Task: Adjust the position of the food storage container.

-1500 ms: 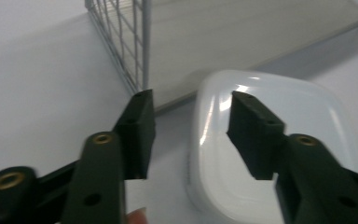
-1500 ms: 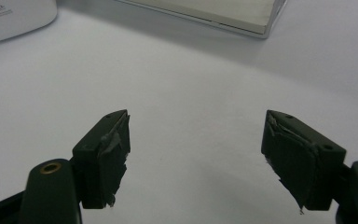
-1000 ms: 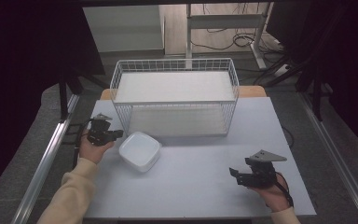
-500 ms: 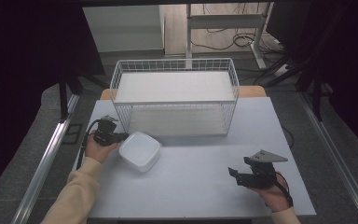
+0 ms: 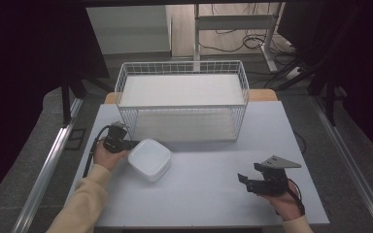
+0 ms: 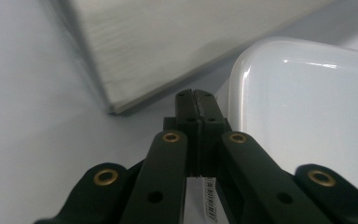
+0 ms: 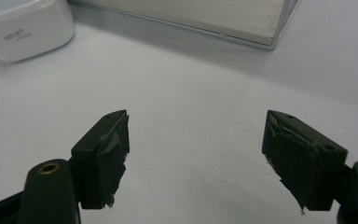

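- At the left of the high view, the left gripper (image 5: 118, 141) is in the person's left hand (image 5: 108, 156), low over the table (image 5: 213, 208) and just beside the left edge of the white dish (image 5: 149, 158).
- In the left gripper view, its fingers (image 6: 196, 108) are pressed together with nothing between them, and their tips lie right at the rounded rim of the white dish (image 6: 303, 116), which is on their right side. Whether the tips really touch the rim cannot be told.
- The white dish is square with round corners and stands upright on the table, in front of the left part of the wire basket (image 5: 182, 104) and near to it.
- The wire basket stands at the far middle of the table, with a white bottom inside.
- At the right of the high view, the right gripper (image 5: 267, 180) is in the person's right hand (image 5: 286, 201), near the front edge of the table and well apart from the white dish.
- In the right gripper view, the right gripper (image 7: 196, 158) has its fingers (image 7: 105, 156) wide apart, with only bare table between them; the white dish (image 7: 25, 28) is far off at the upper left, and the edge of the wire basket (image 7: 205, 18) is at the top.
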Motion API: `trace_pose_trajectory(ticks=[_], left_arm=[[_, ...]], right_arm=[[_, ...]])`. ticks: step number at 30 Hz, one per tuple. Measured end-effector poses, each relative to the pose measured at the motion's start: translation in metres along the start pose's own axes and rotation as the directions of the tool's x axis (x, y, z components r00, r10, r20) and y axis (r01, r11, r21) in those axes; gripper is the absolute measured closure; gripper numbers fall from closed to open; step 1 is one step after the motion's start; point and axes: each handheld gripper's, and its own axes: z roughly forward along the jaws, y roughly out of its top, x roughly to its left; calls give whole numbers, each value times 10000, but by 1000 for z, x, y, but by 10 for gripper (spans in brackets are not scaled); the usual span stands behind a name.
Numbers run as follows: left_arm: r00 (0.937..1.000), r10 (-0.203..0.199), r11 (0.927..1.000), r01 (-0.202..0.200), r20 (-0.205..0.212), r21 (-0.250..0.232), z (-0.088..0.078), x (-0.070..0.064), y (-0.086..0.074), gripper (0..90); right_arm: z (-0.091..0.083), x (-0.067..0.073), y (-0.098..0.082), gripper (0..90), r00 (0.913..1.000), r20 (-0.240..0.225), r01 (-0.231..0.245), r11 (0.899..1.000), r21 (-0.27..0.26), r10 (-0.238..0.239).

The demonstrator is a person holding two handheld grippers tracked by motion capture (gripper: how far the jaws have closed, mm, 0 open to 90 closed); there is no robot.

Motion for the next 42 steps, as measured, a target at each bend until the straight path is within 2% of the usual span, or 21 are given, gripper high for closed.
trace_pose_trajectory(ticks=[3, 7, 10, 14, 19, 23, 29, 30, 36, 42], left_arm=[[9997, 217, 9997, -218, 115, 97, 2, -5, 2, 900], [9993, 318, 9994, -321, 194, 128, 4, -10, 4, 900], [9968, 704, 9971, -714, 374, 252, 8, -17, 7, 900], [9963, 706, 9972, -718, 479, 221, 11, -25, 8, 900], [9921, 964, 9942, -998, 805, 395, 20, -37, 10, 900], [9904, 1069, 9926, -1114, 880, 482, 22, -46, 12, 900], [9845, 1370, 9877, -1441, 1091, 599, 26, -58, 16, 900], [9818, 1491, 9853, -1575, 1180, 659, 29, -64, 18, 900], [9737, 1786, 9784, -1911, 1416, 795, 36, -80, 22, 900], [9694, 1839, 9763, -1993, 1626, 841, 38, -88, 22, 900]], right_arm=[[0, 0, 0, 233, 10000, -2, -1, 10000, 3, 1], [0, 0, 0, 233, 10000, 6, -3, 10000, 7, 3], [0, 0, 0, 233, 10000, 4, 9, 10000, 9, -9], [0, 1, 0, 233, 10000, -12, 11, 10000, 21, -11], [1, 1, 0, 233, 10000, -17, 22, 10000, 43, -22], [1, 1, -1, 233, 10000, -20, 35, 10000, 66, -35], [2, 2, -1, 233, 10000, -41, 64, 9999, 110, -63], [2, 2, -1, 233, 10000, -39, 56, 9999, 115, -56], [2, 2, -1, 233, 10000, -49, 69, 9999, 122, -68], [3, 2, -1, 233, 10000, -54, 64, 9999, 159, -64]])
